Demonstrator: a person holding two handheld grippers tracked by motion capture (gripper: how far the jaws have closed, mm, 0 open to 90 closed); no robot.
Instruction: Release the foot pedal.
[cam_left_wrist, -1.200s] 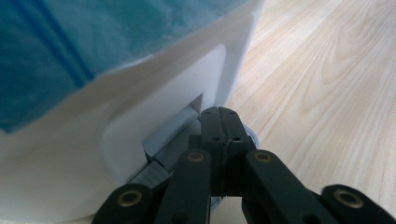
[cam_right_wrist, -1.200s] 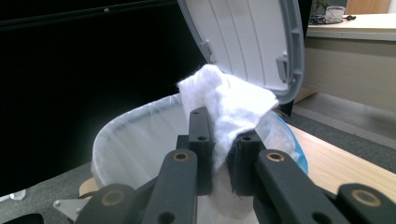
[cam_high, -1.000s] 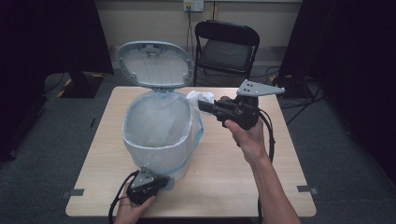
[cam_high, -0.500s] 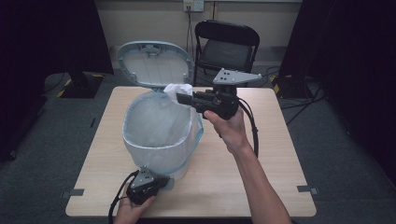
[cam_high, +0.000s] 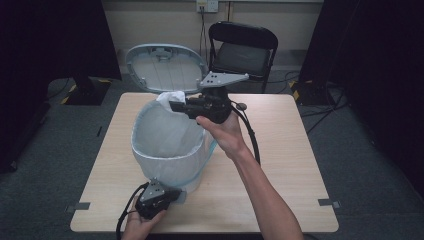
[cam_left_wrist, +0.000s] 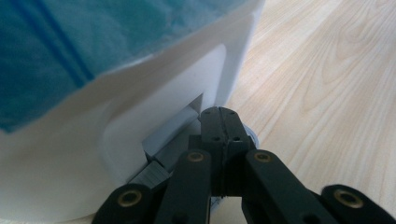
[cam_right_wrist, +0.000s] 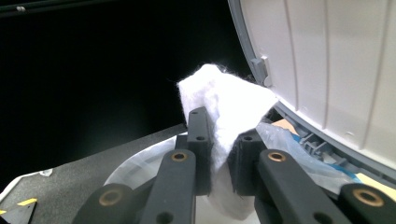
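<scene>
1. Left tool (cam_high: 159, 196), near edge of table (cam_high: 280, 150), at foot of bin (cam_high: 170, 150): jaws fully closed, nothing between them, tips pressed on grey pedal (cam_left_wrist: 168, 135). Likely holding lid (cam_high: 165, 67) up; could slip off pedal and drop lid onto tissue.
2. Bin left of centre, bag (cam_high: 167, 130) lining it; could slide or tip under uneven pedal push.
3. Right tool (cam_high: 176, 106), over far rim of bin: jaws part closed, gripping white tissue (cam_right_wrist: 224, 102). Released too far back, could catch rim or land on table.
</scene>
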